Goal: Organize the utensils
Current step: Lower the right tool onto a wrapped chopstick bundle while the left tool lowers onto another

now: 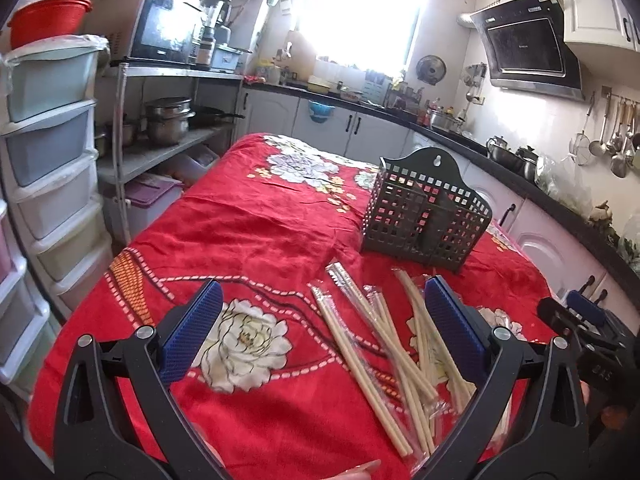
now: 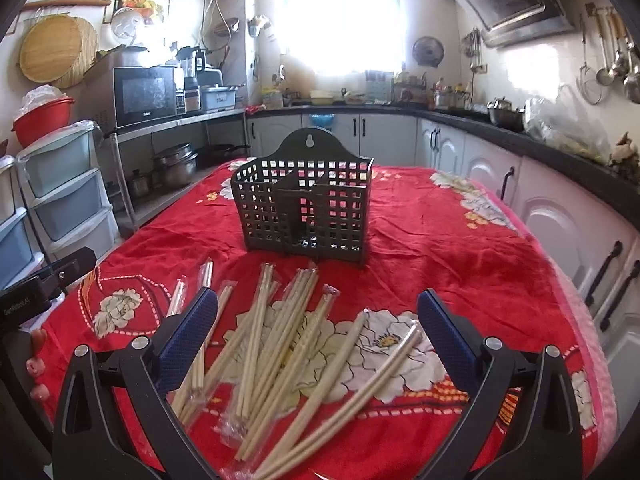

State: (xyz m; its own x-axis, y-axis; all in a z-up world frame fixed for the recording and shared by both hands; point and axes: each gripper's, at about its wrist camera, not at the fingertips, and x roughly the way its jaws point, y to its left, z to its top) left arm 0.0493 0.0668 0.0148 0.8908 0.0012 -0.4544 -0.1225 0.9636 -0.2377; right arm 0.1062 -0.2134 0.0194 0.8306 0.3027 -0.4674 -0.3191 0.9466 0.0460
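Observation:
Several pairs of wooden chopsticks [image 2: 280, 340] in clear wrappers lie scattered on the red floral tablecloth [image 2: 460, 248]; they also show in the left wrist view [image 1: 384, 344]. A dark perforated utensil holder [image 2: 306, 204] stands empty behind them, also seen in the left wrist view [image 1: 426, 212]. My left gripper [image 1: 324, 328] is open above the cloth, the chopsticks lying toward its right finger. My right gripper [image 2: 318, 332] is open and empty above the chopstick pile. The right gripper body shows at the left wrist view's right edge [image 1: 580, 320].
The table stands in a kitchen. Stacked plastic drawers [image 1: 52, 160] and a metal shelf with pots [image 1: 168, 120] stand to the left. A counter with cabinets [image 2: 520, 184] runs along the back and right. Ladles [image 2: 616, 60] hang on the right wall.

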